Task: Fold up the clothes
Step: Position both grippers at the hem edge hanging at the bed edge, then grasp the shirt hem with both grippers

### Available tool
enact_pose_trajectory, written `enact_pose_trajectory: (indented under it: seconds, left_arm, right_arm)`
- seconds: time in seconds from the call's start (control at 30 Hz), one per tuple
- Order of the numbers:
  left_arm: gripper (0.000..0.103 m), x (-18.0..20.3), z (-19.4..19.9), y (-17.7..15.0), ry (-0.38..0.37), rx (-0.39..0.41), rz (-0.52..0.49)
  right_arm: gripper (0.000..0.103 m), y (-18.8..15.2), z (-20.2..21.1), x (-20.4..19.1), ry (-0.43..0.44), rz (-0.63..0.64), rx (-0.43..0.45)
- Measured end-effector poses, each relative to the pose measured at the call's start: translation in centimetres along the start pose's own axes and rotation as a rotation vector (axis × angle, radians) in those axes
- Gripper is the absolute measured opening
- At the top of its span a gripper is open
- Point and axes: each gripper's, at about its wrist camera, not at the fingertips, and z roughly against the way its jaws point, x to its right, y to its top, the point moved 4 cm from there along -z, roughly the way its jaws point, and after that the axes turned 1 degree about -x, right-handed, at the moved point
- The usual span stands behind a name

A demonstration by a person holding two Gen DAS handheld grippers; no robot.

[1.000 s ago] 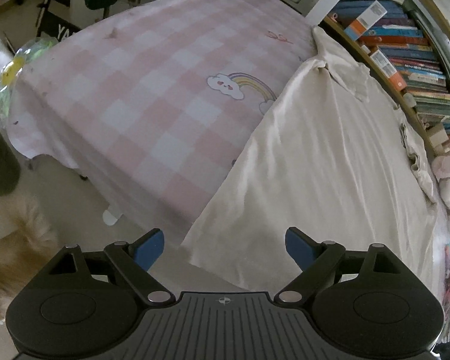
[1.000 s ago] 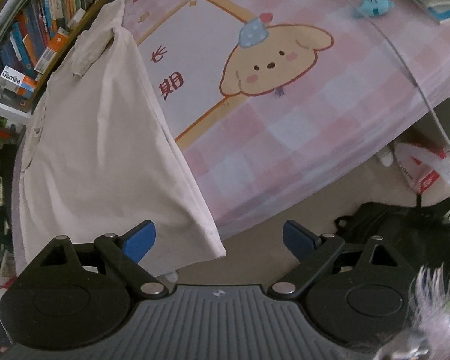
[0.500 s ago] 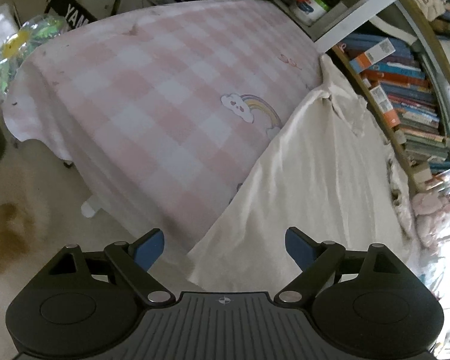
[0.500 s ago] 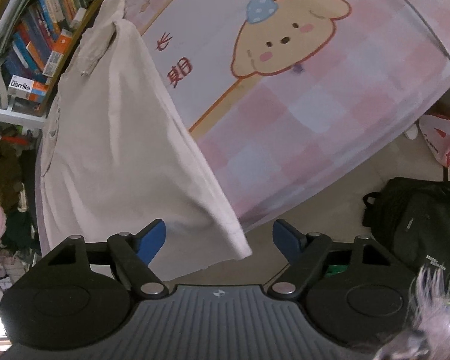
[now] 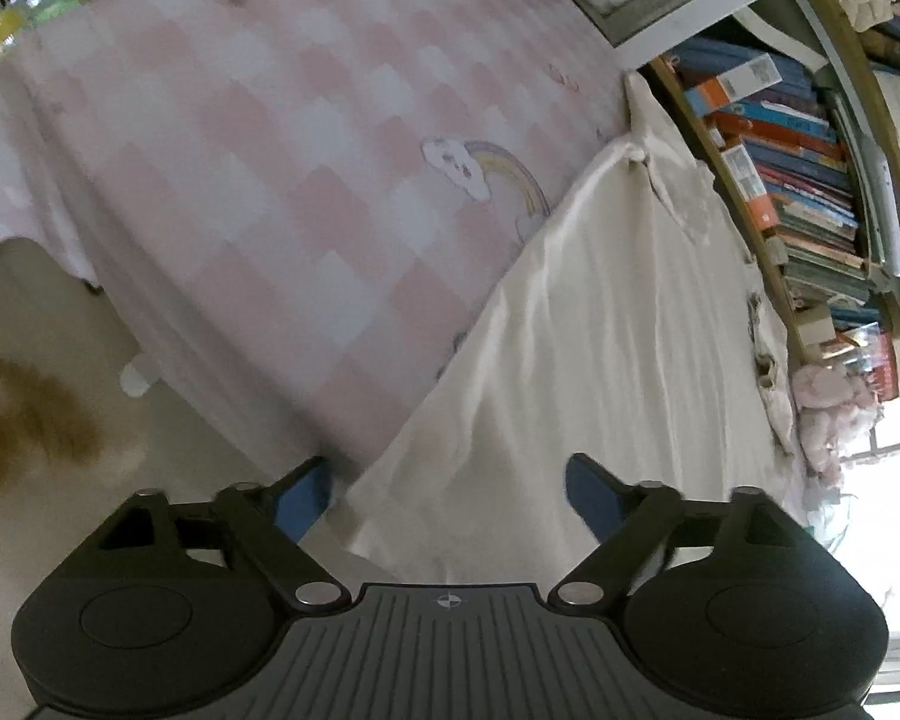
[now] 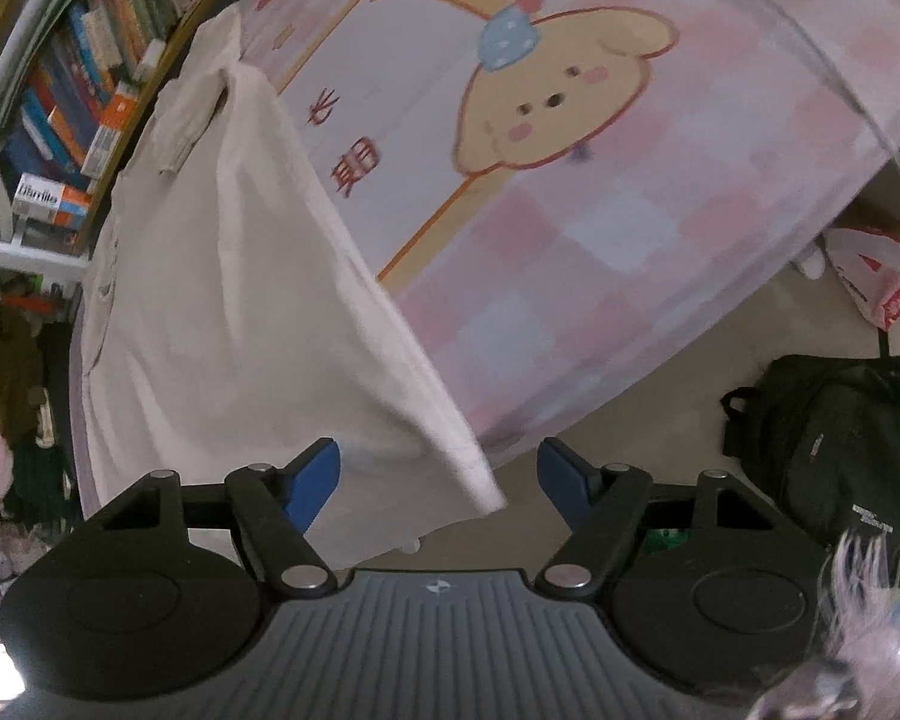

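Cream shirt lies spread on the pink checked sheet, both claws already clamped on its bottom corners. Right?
Not clamped. In both wrist views the left claw and right claw have been closing but stand open around the cream shirt corners, on the pink checked sheet.

Dim, soft indoor light; both fisheye views motion-blurred and edge-warped, with window glare at left view's right edge.

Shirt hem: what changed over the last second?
Both tools, left and right, have just been narrowing around the hem corners of the shirt; the pads do not press yet. The shirt lies as before on the pink sheet.
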Motion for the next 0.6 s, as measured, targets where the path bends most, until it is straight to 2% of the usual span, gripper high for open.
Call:
enact_pose_trajectory:
  seconds: [0.03, 0.13, 0.3, 0.33, 0.37, 0.4, 0.43, 0.47, 0.5, 0.57, 0.6]
  left_arm:
    - [0.063, -0.1, -0.2, -0.1, 0.007, -0.01, 0.004]
    - [0.05, -0.6, -0.2, -0.1, 0.012, -0.032, 0.007]
    - [0.051, -1.2, -0.3, 0.4, -0.01, -0.049, 0.051]
    - [0.05, -1.3, -0.3, 0.5, -0.011, -0.053, 0.057]
    - [0.05, -1.3, -0.3, 0.5, -0.011, -0.057, 0.063]
    - [0.049, -1.3, -0.1, 0.4, -0.013, -0.053, 0.068]
    - [0.045, -1.4, 0.1, 0.4, -0.015, -0.049, 0.073]
    - [0.042, -1.5, 0.3, 0.3, -0.017, -0.044, 0.078]
    - [0.035, -1.5, 0.4, 0.2, -0.019, -0.04, 0.084]
    - [0.023, -1.9, 1.0, -0.1, -0.042, -0.024, 0.114]
    - [0.016, -2.0, 1.3, -0.2, -0.055, -0.016, 0.124]
  right_arm:
    - [0.072, 0.2, 0.2, 0.2, -0.003, -0.007, 0.005]
    - [0.072, 0.9, 0.8, 0.5, -0.003, -0.027, 0.029]
    - [0.072, 1.7, -0.3, -0.1, 0.009, -0.028, -0.026]
    - [0.068, 1.6, -0.6, -0.4, 0.01, -0.022, -0.039]
    - [0.06, 1.5, -0.9, -0.7, 0.01, -0.017, -0.053]
    - [0.057, 1.3, -1.1, -1.1, 0.009, -0.011, -0.067]
    - [0.046, 1.2, -1.4, -1.4, 0.009, -0.005, -0.081]
    - [0.03, 0.9, -1.4, -1.6, 0.004, 0.011, -0.091]
    - [0.027, 0.6, -1.4, -1.8, -0.001, 0.028, -0.101]
    - [0.008, 0.1, -0.9, -2.0, 0.022, 0.053, -0.101]
    - [0.008, -0.2, -0.7, -2.1, 0.033, 0.065, -0.101]
